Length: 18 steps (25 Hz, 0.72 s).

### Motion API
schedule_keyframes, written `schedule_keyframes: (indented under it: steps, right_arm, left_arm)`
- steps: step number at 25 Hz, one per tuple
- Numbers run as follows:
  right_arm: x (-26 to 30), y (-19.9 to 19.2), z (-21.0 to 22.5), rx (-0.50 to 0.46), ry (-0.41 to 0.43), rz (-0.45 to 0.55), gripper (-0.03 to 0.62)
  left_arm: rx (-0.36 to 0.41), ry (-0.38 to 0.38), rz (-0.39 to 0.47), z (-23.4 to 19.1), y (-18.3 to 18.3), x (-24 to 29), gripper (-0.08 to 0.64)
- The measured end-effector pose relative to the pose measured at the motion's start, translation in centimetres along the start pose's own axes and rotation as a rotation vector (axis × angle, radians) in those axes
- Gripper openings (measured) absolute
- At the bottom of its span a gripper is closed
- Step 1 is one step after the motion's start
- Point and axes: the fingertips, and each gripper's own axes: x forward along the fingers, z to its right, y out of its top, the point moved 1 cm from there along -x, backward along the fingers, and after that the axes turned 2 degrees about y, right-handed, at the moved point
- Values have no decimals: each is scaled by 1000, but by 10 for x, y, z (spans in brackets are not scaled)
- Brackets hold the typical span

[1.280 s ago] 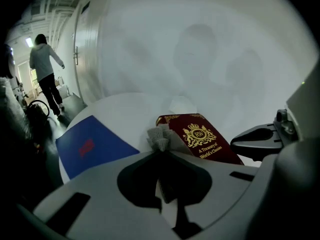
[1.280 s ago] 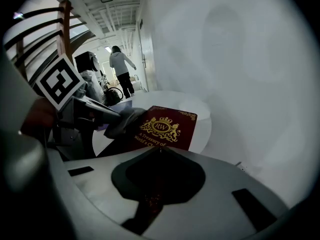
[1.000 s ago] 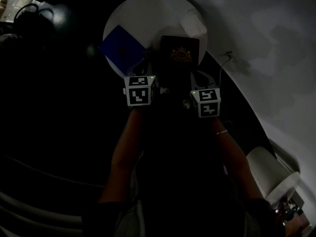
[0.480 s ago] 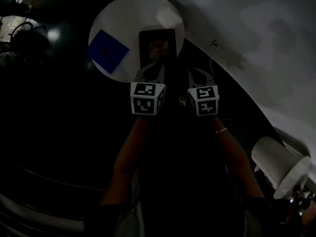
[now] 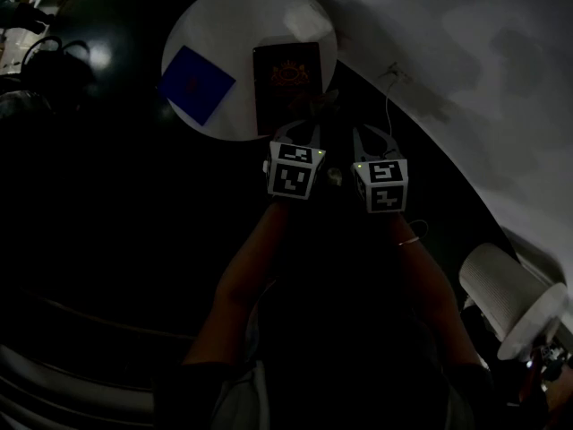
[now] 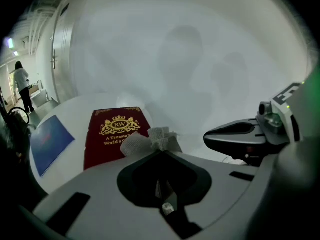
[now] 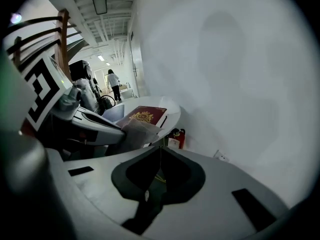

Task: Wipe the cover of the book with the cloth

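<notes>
On the round white table (image 5: 235, 23) by the pale wall, the dark red book (image 5: 286, 83) lies flat with its gold-crested cover up, and a flat blue item (image 5: 195, 83) rests beside it on the person's left, apart from it. Both grippers are held side by side at the near edge of the table, just short of the book's near end. The left gripper (image 6: 159, 151) has its jaws pressed together on a bunched white cloth (image 6: 152, 140), which sticks out past the jaw tips. In the left gripper view the cloth overlaps the book's near right corner, but whether it touches the cover cannot be told. The right gripper (image 7: 160, 148) has its jaws closed with nothing between them, and it hangs just to the right of the left one, past the table's rim. Its own view shows the cloth-bearing jaws to its left and the book beyond them. Far behind the table, a person (image 6: 21, 84) stands in a lit corridor.
</notes>
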Motion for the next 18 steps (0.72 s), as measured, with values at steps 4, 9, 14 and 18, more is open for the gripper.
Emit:
schedule_keyframes:
  steps: [4, 9, 14, 18]
  right_arm:
    - [17, 4, -13, -31, 27, -5, 29]
    - [35, 17, -39, -85, 86, -20, 29]
    - [56, 32, -64, -141, 146, -28, 29]
    - [69, 37, -80, -167, 178, -36, 29]
  left_arm:
    - [-17, 45, -7, -26, -12, 0, 25]
    - [-62, 115, 6, -63, -26, -16, 25]
    - [-136, 185, -20, -95, -42, -36, 26]
    - [-190, 233, -37, -117, -61, -45, 25]
